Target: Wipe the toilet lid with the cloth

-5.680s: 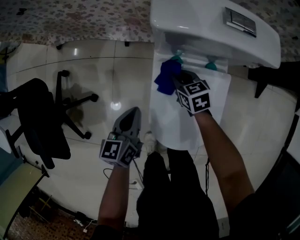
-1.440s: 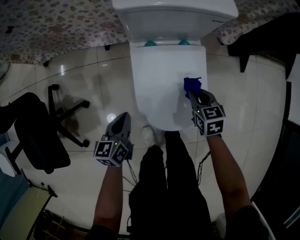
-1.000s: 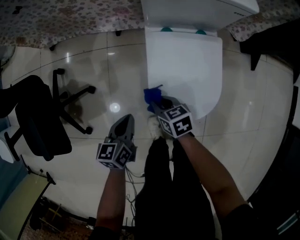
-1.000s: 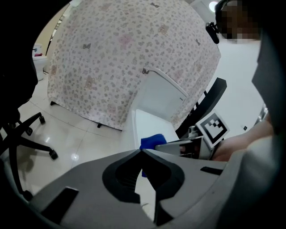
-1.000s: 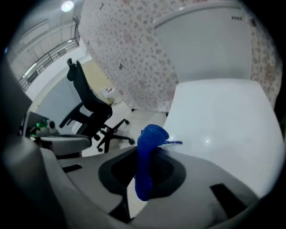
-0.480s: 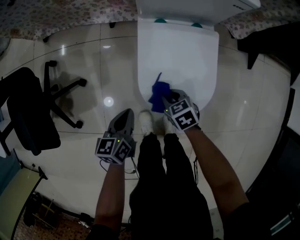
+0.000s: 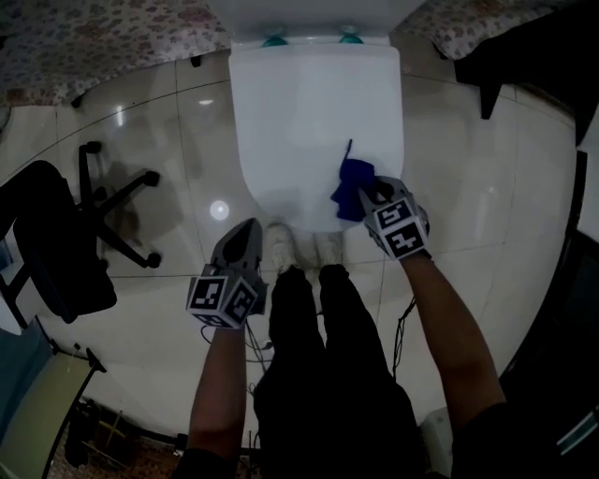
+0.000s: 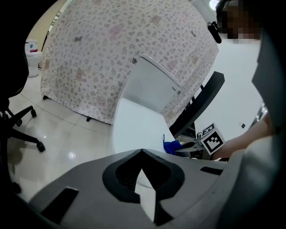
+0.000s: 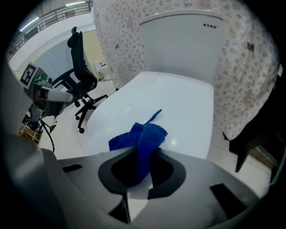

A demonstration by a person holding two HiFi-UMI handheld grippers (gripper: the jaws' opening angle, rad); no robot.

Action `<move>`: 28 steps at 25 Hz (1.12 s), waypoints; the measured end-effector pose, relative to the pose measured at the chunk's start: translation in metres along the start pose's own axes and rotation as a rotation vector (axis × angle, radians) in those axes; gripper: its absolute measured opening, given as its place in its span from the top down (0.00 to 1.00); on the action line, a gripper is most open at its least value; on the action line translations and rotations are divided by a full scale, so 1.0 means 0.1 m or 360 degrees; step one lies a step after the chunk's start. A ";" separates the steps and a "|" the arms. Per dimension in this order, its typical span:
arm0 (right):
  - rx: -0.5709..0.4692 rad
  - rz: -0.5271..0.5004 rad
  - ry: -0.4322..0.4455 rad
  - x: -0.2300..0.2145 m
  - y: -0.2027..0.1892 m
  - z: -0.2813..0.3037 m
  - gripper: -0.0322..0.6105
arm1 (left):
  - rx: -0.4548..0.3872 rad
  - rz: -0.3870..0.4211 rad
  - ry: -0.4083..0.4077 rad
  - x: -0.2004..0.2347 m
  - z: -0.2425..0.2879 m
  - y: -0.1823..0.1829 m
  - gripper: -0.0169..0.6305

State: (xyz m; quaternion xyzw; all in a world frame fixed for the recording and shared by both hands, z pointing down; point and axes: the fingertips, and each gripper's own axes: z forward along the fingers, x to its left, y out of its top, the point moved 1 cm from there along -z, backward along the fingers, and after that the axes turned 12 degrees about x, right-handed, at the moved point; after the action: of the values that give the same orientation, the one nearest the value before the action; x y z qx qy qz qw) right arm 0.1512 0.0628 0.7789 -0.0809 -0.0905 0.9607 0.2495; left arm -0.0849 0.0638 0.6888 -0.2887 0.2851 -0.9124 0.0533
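Head view: toilet lid (image 7: pixel 304 122) is down, upper centre of frame, so the bowl is covered and its inside can't be seen; two teal hinge caps (image 7: pixel 274 41) sit at its back edge under the cistern (image 7: pixel 309 11). Right gripper (image 7: pixel 370 194) is at the lid's lower right, near the front rim, clamped on the blue cloth (image 7: pixel 351 185); the cloth lies bunched on the lid surface with one thin corner sticking up-frame. Left gripper (image 7: pixel 249 231) is lower left of the lid, over the glossy tile floor (image 7: pixel 168 140), well apart from the lid, next to the person's shoes (image 7: pixel 304 251). Office chair (image 7: pixel 65 243) at left edge. Left gripper view: jaw tips meet, nothing between them. Beyond them are the white lid (image 8: pixel 134 127), the cistern (image 8: pixel 154 85) against a floral cover (image 8: pixel 111 53), and at centre right the cloth (image 8: pixel 171 146) on the lid's edge. Right gripper view: jaws pinched on the cloth (image 9: pixel 142 136), which hangs down through the jaw gap, its upper folds resting on the lid (image 9: pixel 183 107). Cistern (image 9: pixel 183 40) at top centre, office chair (image 9: pixel 80 78) and the left gripper (image 9: pixel 49 95) at left.
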 end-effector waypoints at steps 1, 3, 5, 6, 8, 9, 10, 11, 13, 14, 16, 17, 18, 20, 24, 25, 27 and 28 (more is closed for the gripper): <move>0.0000 0.0024 -0.0017 -0.10 -0.07 -0.03 0.87 | 0.0002 0.0008 -0.0004 -0.03 0.02 0.00 0.99; -0.0007 0.0075 -0.0048 -0.27 -0.18 -0.08 0.87 | 0.0004 0.0024 -0.0012 -0.10 0.06 0.01 0.99; -0.0012 0.0123 -0.0075 -0.42 -0.27 -0.12 0.87 | 0.0017 0.0036 -0.0022 -0.15 0.09 0.00 0.99; -0.0013 0.0145 -0.0086 -0.48 -0.31 -0.14 0.87 | 0.0022 0.0044 -0.0027 -0.18 0.10 0.00 0.99; -0.0025 0.0184 -0.0111 -0.58 -0.37 -0.17 0.87 | 0.0029 0.0059 -0.0032 -0.22 0.12 -0.01 0.99; -0.0035 0.0200 -0.0128 -0.62 -0.39 -0.18 0.87 | 0.0034 0.0066 -0.0032 -0.23 0.13 -0.02 0.99; -0.0038 0.0212 -0.0149 -0.66 -0.42 -0.20 0.87 | 0.0039 0.0070 -0.0033 -0.25 0.13 -0.02 0.99; -0.0029 0.0217 -0.0177 -0.70 -0.45 -0.21 0.87 | 0.0041 0.0071 -0.0037 -0.26 0.13 -0.02 0.99; 0.0025 0.0193 -0.0262 -0.78 -0.54 -0.23 0.87 | 0.0028 0.0065 -0.0052 -0.30 0.09 0.00 0.99; 0.0058 0.0165 -0.0310 -0.82 -0.58 -0.25 0.87 | 0.0016 0.0062 -0.0056 -0.32 0.06 0.02 0.99; 0.0082 0.0126 -0.0372 -0.90 -0.65 -0.33 0.87 | -0.0003 0.0069 -0.0045 -0.33 0.01 0.05 0.99; 0.0066 0.0131 -0.0384 -0.93 -0.67 -0.39 0.87 | -0.0006 0.0077 -0.0037 -0.32 0.00 0.07 0.99; 0.0039 0.0156 -0.0389 -0.96 -0.69 -0.47 0.87 | -0.0007 0.0088 -0.0029 -0.32 -0.03 0.08 0.99; -0.0028 0.0210 -0.0405 -0.97 -0.73 -0.66 0.87 | -0.0024 0.0111 -0.0011 -0.32 -0.13 0.15 0.99; -0.0189 0.0294 -0.0446 -0.99 -0.76 -1.24 0.87 | -0.0093 0.0255 0.0046 -0.45 -0.55 0.43 0.99; -0.0233 0.0320 -0.0444 -0.98 -0.77 -1.44 0.87 | -0.0120 0.0291 0.0052 -0.53 -0.71 0.53 0.99; -0.0301 0.0366 -0.0410 -0.89 -0.81 -1.88 0.87 | -0.0201 0.0296 0.0049 -0.70 -1.12 0.78 0.99; -0.0332 0.0385 -0.0386 -0.82 -0.82 -2.12 0.87 | -0.0249 0.0271 0.0048 -0.78 -1.34 0.91 0.99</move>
State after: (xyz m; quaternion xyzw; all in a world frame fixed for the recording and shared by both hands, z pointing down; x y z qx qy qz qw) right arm 0.3025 0.1207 0.5996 -0.0003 -0.2087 0.9718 0.1099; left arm -0.1015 0.0739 0.5099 -0.2531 0.3798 -0.8837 0.1036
